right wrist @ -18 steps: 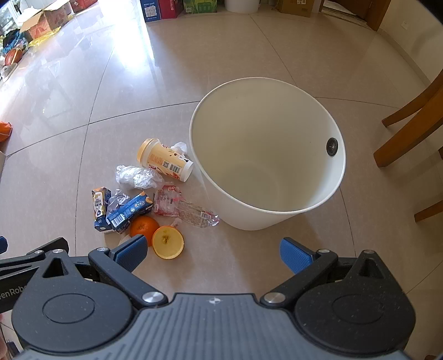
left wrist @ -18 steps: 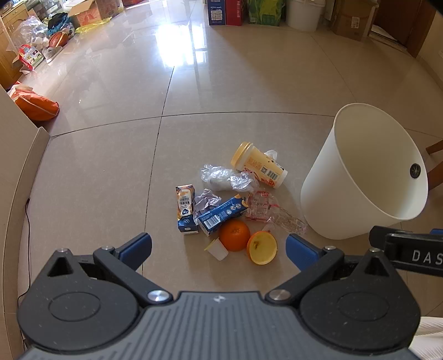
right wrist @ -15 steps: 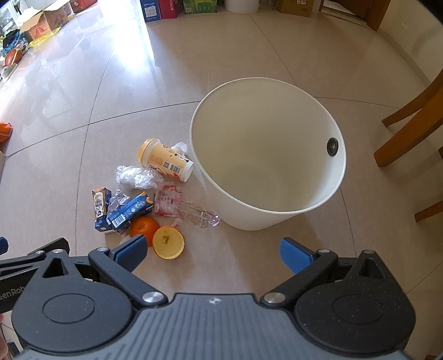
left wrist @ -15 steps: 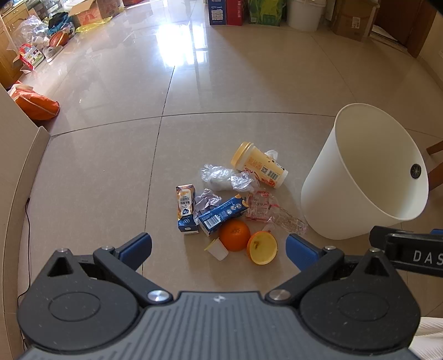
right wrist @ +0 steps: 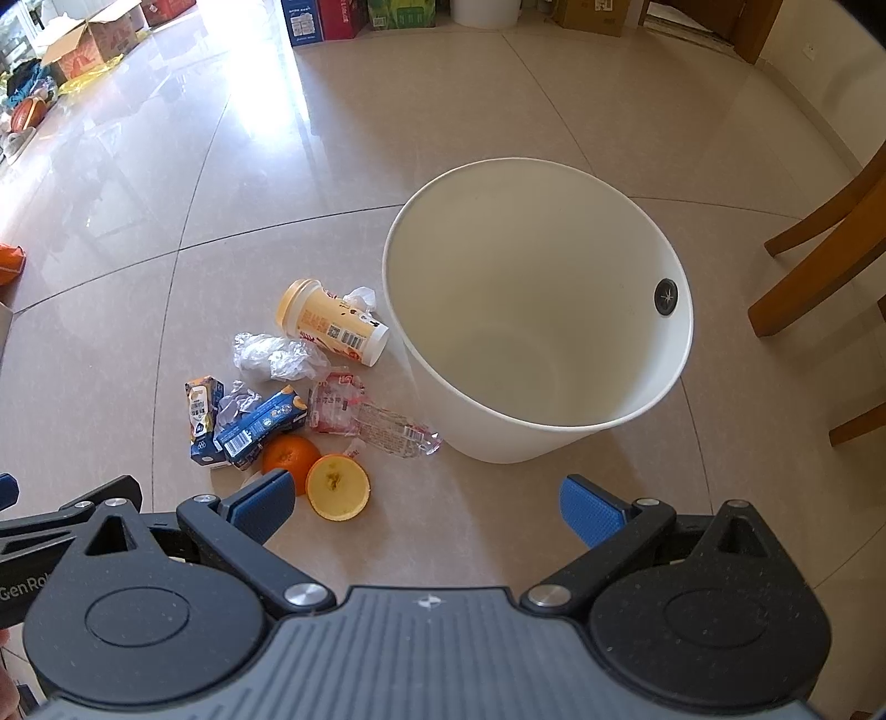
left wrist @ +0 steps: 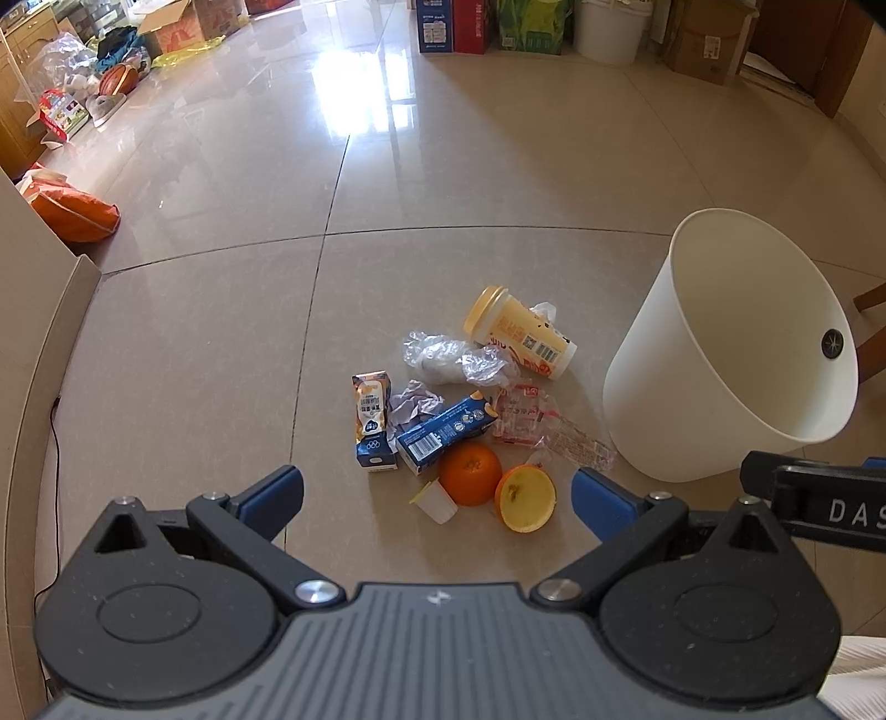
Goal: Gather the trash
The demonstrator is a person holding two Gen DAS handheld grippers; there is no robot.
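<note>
A pile of trash lies on the tiled floor: a yellow cup (left wrist: 520,338) on its side, crumpled clear plastic (left wrist: 454,360), a small drink carton (left wrist: 372,421), a blue carton (left wrist: 446,435), a clear wrapper (left wrist: 545,429), an orange (left wrist: 469,481), an orange half (left wrist: 525,498) and a small white cup (left wrist: 437,501). To the right stands an empty white bin (left wrist: 736,354). My left gripper (left wrist: 437,495) hovers open above the pile's near edge. My right gripper (right wrist: 426,507) hangs open nearer the white bin (right wrist: 531,321), with the orange half (right wrist: 338,486) by its left finger.
Wooden chair legs (right wrist: 819,249) stand right of the bin. Boxes and a white bucket (left wrist: 603,27) line the far wall. Bags and an orange sack (left wrist: 72,213) lie along the left side. A beige furniture edge (left wrist: 33,310) runs down the left.
</note>
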